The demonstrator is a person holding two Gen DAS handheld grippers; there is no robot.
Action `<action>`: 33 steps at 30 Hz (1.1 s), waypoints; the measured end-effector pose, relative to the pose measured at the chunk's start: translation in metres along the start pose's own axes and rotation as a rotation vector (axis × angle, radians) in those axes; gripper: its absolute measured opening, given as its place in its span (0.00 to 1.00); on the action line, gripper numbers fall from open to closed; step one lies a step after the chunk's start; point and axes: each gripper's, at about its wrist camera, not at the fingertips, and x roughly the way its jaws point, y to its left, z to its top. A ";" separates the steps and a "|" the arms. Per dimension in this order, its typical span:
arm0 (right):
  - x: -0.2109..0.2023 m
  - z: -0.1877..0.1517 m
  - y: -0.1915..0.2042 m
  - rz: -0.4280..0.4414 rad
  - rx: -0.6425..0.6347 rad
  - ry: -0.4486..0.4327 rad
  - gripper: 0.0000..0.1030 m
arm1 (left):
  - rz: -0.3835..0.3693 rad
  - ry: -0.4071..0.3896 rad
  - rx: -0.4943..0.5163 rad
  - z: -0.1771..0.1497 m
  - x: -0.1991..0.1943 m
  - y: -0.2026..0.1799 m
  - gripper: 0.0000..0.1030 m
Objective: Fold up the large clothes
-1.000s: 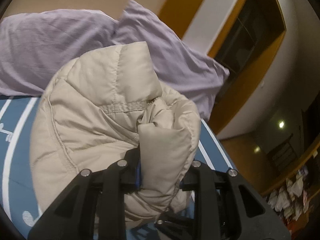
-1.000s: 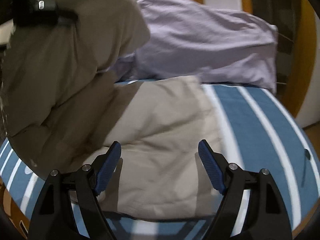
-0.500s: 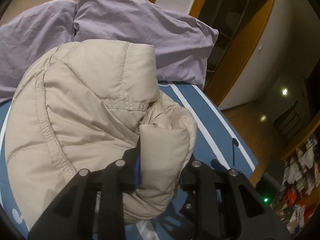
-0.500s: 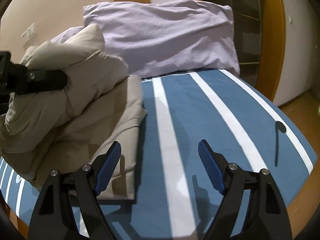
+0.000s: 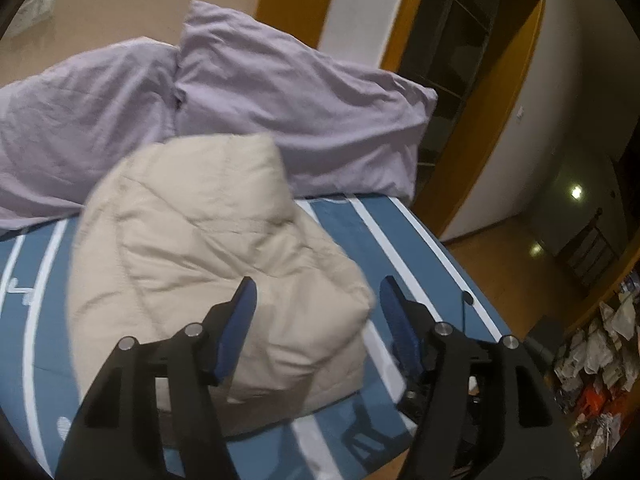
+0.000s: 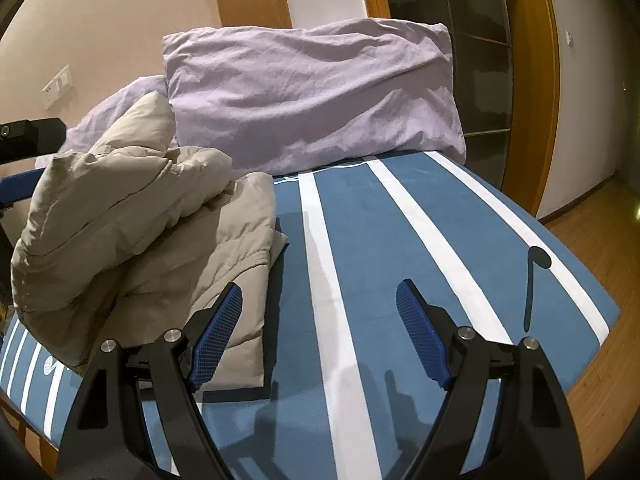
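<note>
Left gripper [image 5: 318, 300] jaws just opened, pads clear of the beige puffer jacket [image 5: 208, 264] bunched beneath and between them. Right gripper [image 6: 320, 312] spread wide and empty, just right of that jacket, over the blue white-striped bedspread [image 6: 400, 216]. Jacket heaped on the bedspread, against two lilac pillows [image 6: 312, 96] behind it.

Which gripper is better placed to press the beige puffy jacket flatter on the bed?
The left gripper, probably. Its jaws, just opened, frame the beige puffy jacket with nothing pinched. The right gripper hangs open over the bare blue-and-white striped bedcover, with the jacket off to its side.
</note>
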 end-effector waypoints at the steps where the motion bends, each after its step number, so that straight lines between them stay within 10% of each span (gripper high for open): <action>1: -0.001 0.000 0.000 0.002 0.000 0.000 0.79 | 0.014 -0.006 -0.007 0.001 -0.004 0.006 0.64; 16: 0.013 -0.003 0.003 0.014 0.003 0.037 0.79 | 0.291 -0.019 -0.188 0.019 0.000 0.143 0.65; 33: 0.031 -0.003 -0.003 -0.003 0.010 0.064 0.79 | 0.252 -0.019 -0.220 -0.004 0.039 0.146 0.71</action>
